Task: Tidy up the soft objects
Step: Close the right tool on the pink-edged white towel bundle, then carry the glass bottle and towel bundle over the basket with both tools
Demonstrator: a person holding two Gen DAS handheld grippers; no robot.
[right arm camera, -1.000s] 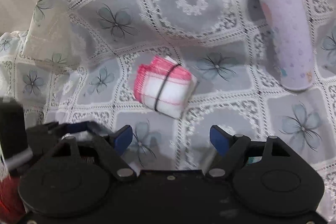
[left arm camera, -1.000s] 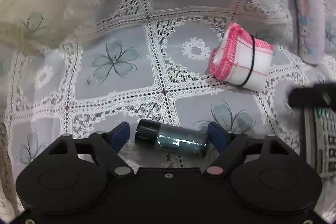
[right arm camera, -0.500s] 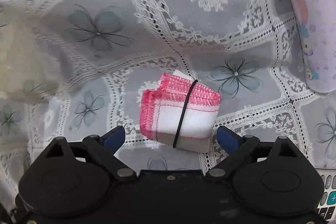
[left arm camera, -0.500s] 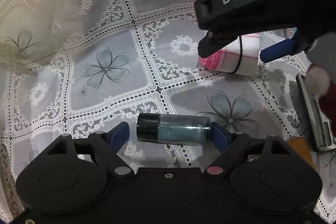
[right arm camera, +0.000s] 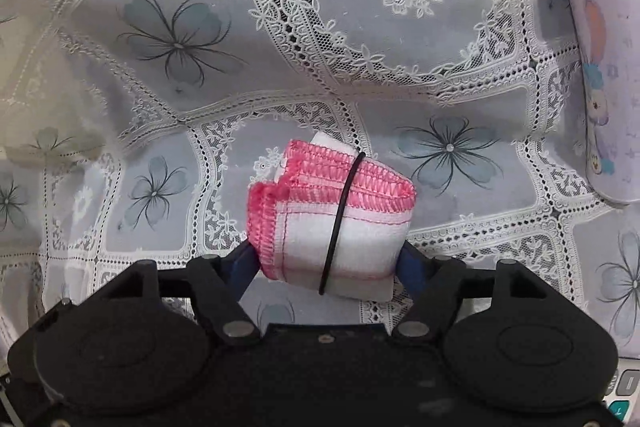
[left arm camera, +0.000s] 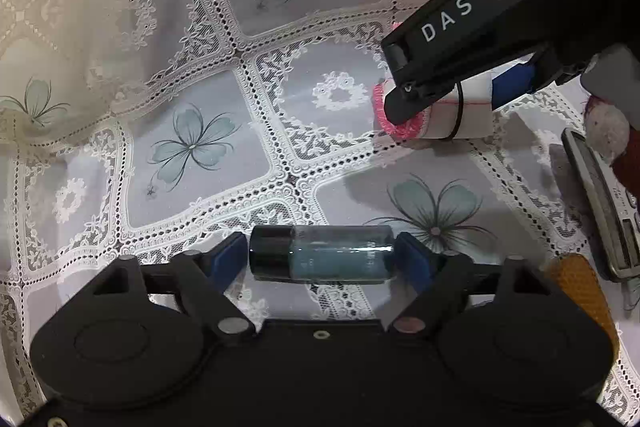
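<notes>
Both grippers pitched steeply down toward a grey tablecloth (left arm camera: 192,27) with white lace grid and printed flowers.

Left gripper (left arm camera: 322,259) — black body, blue pads (left arm camera: 230,255). A small clear cylindrical bottle with a black cap and teal contents (left arm camera: 322,253) lies crosswise between the fingers, cap toward the left pad. Jaws closing; both pads sit right at the bottle's ends and look to be in contact.

Right gripper (right arm camera: 326,265) — same build, seen from the left wrist view as a black arm marked "DAS" reaching in from the upper right. Its jaws are closing on a folded white cloth with pink stitched edging, bound by a thin black elastic band (right arm camera: 332,219). The blue pads (right arm camera: 412,267) press against the two sides of the bundle, which sits right at the fingertips. Whether the cloth rests on the table or is just clear of it I cannot tell.

Cloth bundle and bottle well apart on the table.

Far right, lying on its side: a lilac drinks flask with a purple lid and cartoon print (right arm camera: 608,75). A grey calculator's edge (left arm camera: 596,203) shows right of the left gripper; an orange piece (left arm camera: 580,291) beside it, unidentifiable.
</notes>
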